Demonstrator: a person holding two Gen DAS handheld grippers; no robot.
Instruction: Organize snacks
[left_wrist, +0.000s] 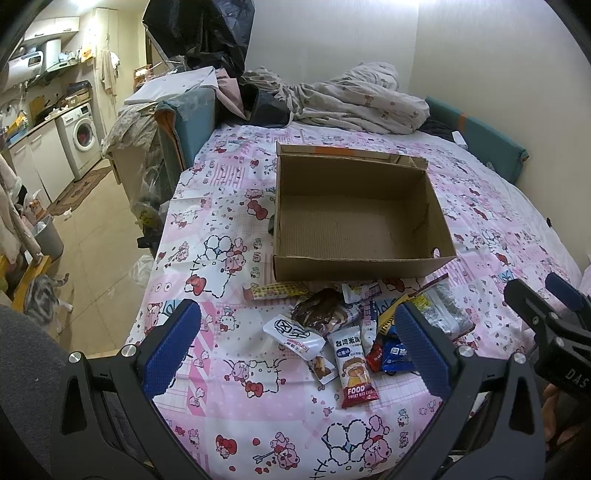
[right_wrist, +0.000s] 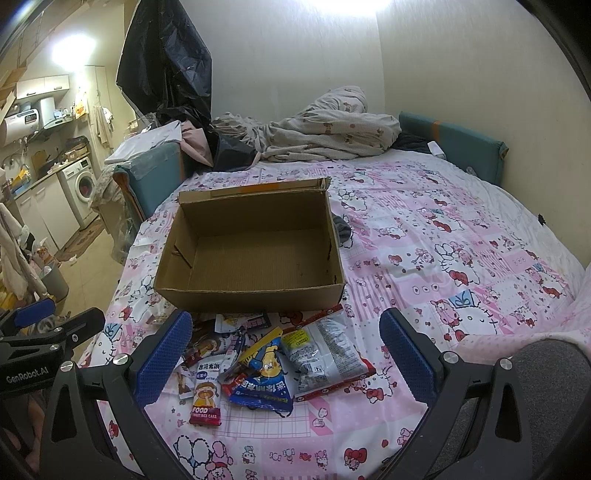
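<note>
An open, empty cardboard box (left_wrist: 354, 221) stands on the bed; it also shows in the right wrist view (right_wrist: 255, 243). A pile of snack packets lies just in front of it, with a red rice cake bar (left_wrist: 356, 373) (right_wrist: 206, 393), a white packet (left_wrist: 295, 338), a brown packet (left_wrist: 319, 312), a blue packet (right_wrist: 264, 373) and a grey bag (right_wrist: 325, 350). My left gripper (left_wrist: 295, 347) is open and empty above the pile. My right gripper (right_wrist: 284, 354) is open and empty above the pile; it also shows at the right edge of the left wrist view (left_wrist: 546, 306).
The bed has a pink cartoon sheet (left_wrist: 229, 236). A crumpled duvet (left_wrist: 351, 96) lies at the far end. Teal padded boards (left_wrist: 491, 144) line the wall. The bed's left edge drops to the floor, where a cat (left_wrist: 44, 299) and a grey bin (left_wrist: 48, 236) sit.
</note>
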